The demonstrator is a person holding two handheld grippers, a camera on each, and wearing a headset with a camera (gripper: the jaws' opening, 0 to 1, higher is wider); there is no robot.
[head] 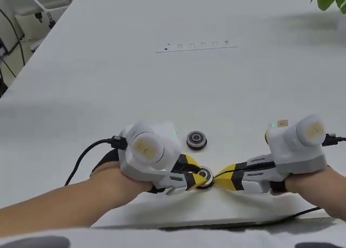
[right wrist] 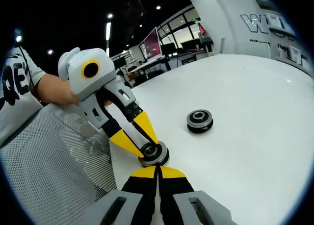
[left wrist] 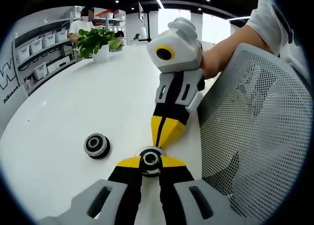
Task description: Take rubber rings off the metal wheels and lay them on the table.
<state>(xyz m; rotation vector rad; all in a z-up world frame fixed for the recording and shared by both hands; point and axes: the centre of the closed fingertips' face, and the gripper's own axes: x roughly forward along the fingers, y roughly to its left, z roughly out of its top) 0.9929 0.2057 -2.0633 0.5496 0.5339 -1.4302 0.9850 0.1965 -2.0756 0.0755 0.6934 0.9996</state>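
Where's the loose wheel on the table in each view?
Head view: loose wheel centre, just above the gripped wheel.
Left gripper view: loose wheel lower left, left of gripped wheel.
Right gripper view: loose wheel right of centre, up-right of gripped wheel.
Shared landmark: the gripped wheel.

The head view looks steeply down over the near edge of the table point(head: 108, 69), while the gripper views ride low and close behind the left claw point(left wrist: 150, 162) and right claw point(right wrist: 157, 168), facing each other across the held wheel point(left wrist: 150, 158); all three share the loose wheel point(head: 197, 140).
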